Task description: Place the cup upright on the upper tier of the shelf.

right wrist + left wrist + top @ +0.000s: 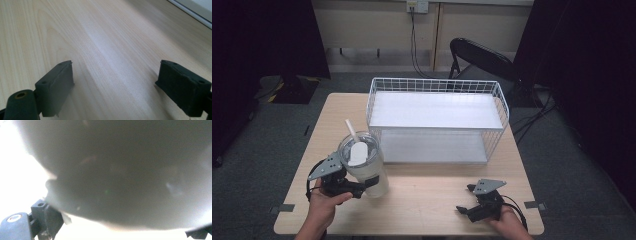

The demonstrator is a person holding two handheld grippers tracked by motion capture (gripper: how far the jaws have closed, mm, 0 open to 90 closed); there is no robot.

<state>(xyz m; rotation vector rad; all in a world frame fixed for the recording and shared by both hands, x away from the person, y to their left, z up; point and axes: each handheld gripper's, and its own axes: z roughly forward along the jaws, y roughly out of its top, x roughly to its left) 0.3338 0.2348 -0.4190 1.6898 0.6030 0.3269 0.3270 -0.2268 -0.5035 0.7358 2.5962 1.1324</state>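
While held: cup (368,172) upright between left gripper (362,189) jaws, clamped.
Right gripper (464,200): jaws apart, over bare tabletop (432,200).

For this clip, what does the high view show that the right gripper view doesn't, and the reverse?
High view alone: the white wire basket, the lidded tumbler with its straw gripped by the left gripper, and a black chair. Right gripper view alone: close wood grain between its spread fingers. Both: the wooden table and the open, empty right gripper.

No text, label or number can be read anywhere (surfaces look plain).
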